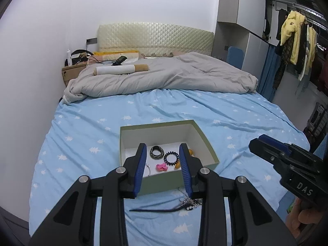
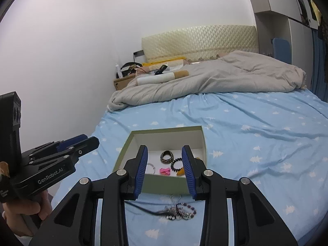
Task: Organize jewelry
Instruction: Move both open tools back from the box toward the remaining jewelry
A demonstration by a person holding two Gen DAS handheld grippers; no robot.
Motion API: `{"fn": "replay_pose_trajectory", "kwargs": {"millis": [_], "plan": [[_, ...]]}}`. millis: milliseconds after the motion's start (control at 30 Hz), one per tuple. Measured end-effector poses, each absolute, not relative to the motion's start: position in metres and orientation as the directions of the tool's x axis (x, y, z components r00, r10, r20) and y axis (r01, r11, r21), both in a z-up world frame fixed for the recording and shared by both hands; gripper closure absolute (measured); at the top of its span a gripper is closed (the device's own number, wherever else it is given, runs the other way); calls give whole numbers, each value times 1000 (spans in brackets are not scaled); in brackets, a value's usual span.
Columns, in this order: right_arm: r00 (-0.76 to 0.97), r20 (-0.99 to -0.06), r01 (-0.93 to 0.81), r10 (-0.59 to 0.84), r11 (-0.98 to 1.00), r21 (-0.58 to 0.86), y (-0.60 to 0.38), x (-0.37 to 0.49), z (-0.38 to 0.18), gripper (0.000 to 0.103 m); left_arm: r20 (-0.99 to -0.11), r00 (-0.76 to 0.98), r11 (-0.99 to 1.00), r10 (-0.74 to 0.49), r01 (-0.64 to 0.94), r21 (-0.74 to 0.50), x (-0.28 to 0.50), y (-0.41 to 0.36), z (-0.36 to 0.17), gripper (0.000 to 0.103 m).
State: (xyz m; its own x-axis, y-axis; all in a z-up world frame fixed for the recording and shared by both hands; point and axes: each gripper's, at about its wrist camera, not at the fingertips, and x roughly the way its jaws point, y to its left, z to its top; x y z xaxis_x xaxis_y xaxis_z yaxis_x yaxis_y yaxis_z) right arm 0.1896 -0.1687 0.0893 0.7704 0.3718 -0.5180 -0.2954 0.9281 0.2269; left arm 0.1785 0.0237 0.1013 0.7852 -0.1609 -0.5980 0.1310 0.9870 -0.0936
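Jewelry still to be sorted: a tangled heap of thin silvery chains, dark beads and a long black cord (image 2: 178, 210) lies on the light blue bed sheet with white tree prints (image 2: 256, 123), just outside the near wall of the shallow green cardboard box with a white inside (image 2: 164, 182), toward the foot edge of the bed.

Inside the box lie a wide black-and-gold patterned bangle (image 2: 167, 156), a black beaded bracelet (image 2: 176, 163), a small pink bow-shaped clip (image 2: 165, 171), a thin silver ring-shaped bangle (image 2: 152, 168) and an orange piece (image 2: 181, 172) half hidden by a pad.

The heap looks light and limp. It would likely sag, slip and trail loose strands rather than keep any shape, and the fine links could snag or kink. The knotted middle, where chains and beads bunch together, is probably the best place to pinch; the cord end alone might simply slide out.

The left tongs (image 1: 163, 169) and the right tongs (image 2: 164, 171) both hang above the box with their blue ribbed pads partly apart and nothing between them. Each is held in a hand (image 2: 24, 211).
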Motion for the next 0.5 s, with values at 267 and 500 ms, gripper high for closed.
{"fn": "replay_pose_trajectory", "kwargs": {"millis": [267,500], "plan": [[771,-511,-323,379,925,200,-177,149,76,70,-613,771,985,-170,122,-120,147,22,80,70],[769,-503,-323,394,919,226,-189,128,50,66,-614,768,983,-181,134,-123,120,15,60,69]]}}
